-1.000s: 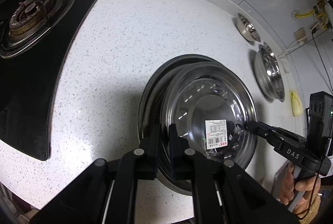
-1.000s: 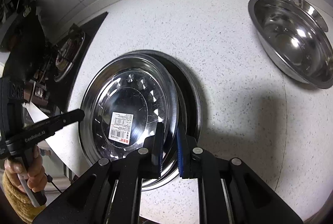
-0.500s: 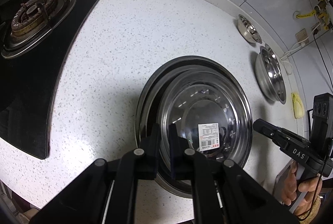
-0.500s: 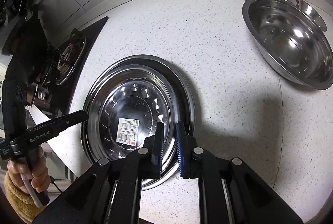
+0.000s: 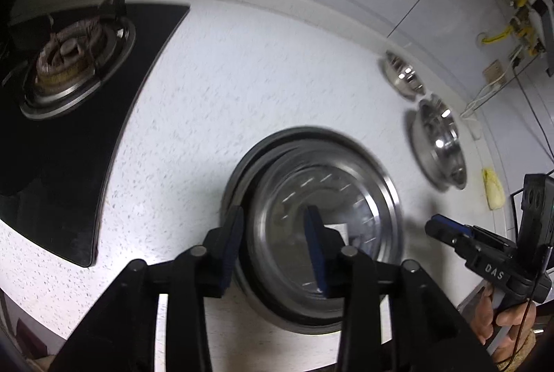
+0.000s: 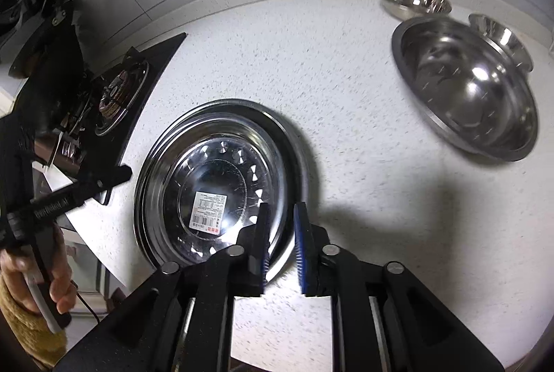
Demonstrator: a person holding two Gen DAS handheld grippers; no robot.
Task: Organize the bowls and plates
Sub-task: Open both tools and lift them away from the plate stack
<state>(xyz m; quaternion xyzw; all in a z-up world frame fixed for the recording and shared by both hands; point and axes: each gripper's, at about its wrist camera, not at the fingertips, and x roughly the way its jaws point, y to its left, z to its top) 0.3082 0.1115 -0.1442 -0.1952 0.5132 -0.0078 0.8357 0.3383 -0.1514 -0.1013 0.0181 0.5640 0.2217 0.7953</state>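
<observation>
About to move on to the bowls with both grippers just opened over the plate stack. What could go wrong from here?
1. The top plate sits off-centre in the larger plate beneath; a nudge could slide it.
2. The left gripper has its open fingers straddling the plates' rim, so lifting carelessly may catch it.
3. The small bowl leans behind the large bowl; grabbing either may knock the other.

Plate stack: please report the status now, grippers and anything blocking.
Left gripper open, right gripper open, both empty. Labelled steel plate nested on the plate stack. Large steel bowl apart; nothing blocking.
</observation>
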